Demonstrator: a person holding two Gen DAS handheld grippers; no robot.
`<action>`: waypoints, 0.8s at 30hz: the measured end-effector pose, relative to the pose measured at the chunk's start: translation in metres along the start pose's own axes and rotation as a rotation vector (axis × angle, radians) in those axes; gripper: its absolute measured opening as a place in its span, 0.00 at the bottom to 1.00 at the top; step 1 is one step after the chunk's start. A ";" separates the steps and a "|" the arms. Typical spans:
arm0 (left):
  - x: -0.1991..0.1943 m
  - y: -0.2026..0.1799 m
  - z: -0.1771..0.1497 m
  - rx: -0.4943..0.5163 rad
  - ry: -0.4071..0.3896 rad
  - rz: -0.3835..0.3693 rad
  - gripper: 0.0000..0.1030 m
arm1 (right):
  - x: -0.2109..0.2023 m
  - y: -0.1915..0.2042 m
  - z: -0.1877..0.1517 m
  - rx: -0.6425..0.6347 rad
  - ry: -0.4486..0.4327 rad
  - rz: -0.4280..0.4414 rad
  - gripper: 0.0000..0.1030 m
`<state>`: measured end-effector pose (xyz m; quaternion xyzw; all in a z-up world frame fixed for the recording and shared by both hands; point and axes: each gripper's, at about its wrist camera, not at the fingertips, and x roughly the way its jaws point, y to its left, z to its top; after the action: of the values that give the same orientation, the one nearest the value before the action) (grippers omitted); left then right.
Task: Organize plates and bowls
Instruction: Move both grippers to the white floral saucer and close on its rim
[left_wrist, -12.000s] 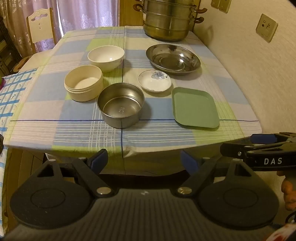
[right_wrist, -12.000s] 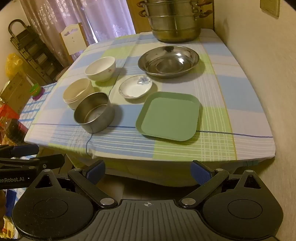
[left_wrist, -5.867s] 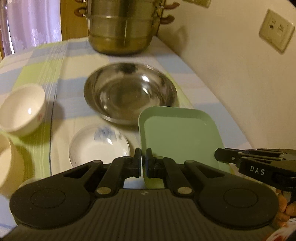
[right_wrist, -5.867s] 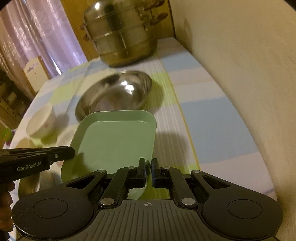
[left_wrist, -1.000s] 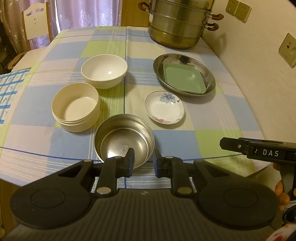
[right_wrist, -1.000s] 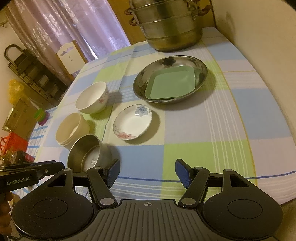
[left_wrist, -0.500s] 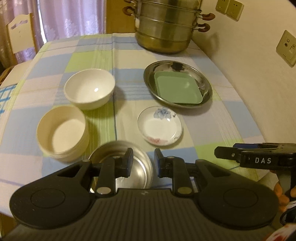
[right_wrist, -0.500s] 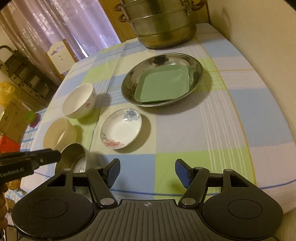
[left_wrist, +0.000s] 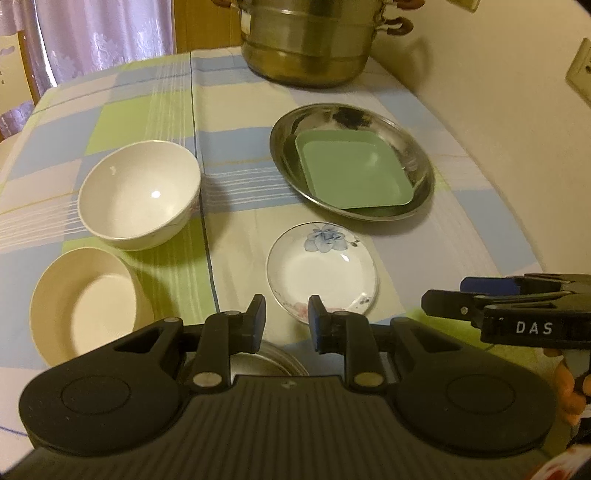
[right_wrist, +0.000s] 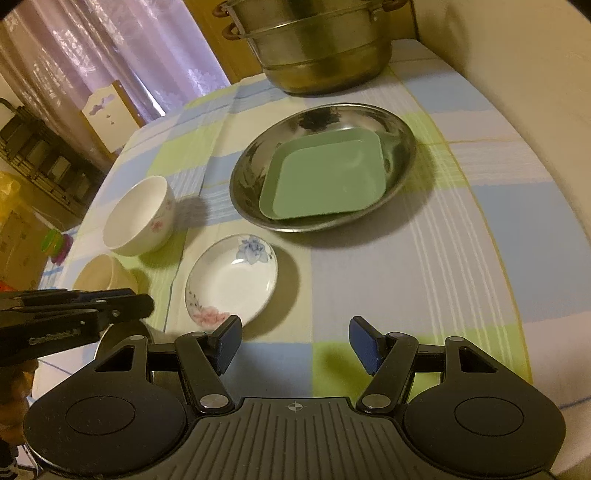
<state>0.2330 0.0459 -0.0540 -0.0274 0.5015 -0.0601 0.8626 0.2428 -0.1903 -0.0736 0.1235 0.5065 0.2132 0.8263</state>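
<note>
- A desk (left_wrist: 236, 85) covered in a blue, green and cream checked cloth carries several dishes.
- Far right, a green square plate (left_wrist: 352, 171) lies inside a wide steel dish (left_wrist: 291, 133); a large steel steamer pot (left_wrist: 306, 40) stands behind them.
- Just near of the steel dish sits a small white saucer (left_wrist: 321, 271) with a blue flower, resting flat and apart from its neighbours.
- On the left are a white bowl (left_wrist: 138, 194) and, nearer, a cream tub (left_wrist: 83, 304); the rim of a steel bowl (left_wrist: 266, 360) shows under the left gripper.
- The left gripper (left_wrist: 284, 308) hovers at the saucer's near edge, jaws partly open and empty.
- The right gripper (right_wrist: 295, 339) is beside it on the right, jaws wide open and empty.
- The saucer looks like the next piece to stack.
- To do that well, one jaw should slip under the near rim and the other close on top, pinching the lip squarely.
- Glazed ceramic is slippery, so a shallow bite may let it tip or slide across the cloth.
</note>
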 end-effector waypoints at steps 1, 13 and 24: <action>0.005 0.002 0.003 0.000 0.010 -0.003 0.21 | 0.003 0.000 0.002 -0.002 -0.002 0.001 0.61; 0.055 0.012 0.025 0.012 0.087 -0.049 0.21 | 0.047 0.014 0.014 -0.038 0.015 0.018 0.33; 0.080 0.017 0.030 -0.002 0.133 -0.055 0.20 | 0.069 0.017 0.019 -0.042 0.034 0.009 0.17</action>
<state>0.2995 0.0514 -0.1102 -0.0379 0.5568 -0.0848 0.8255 0.2835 -0.1417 -0.1119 0.1049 0.5152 0.2297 0.8190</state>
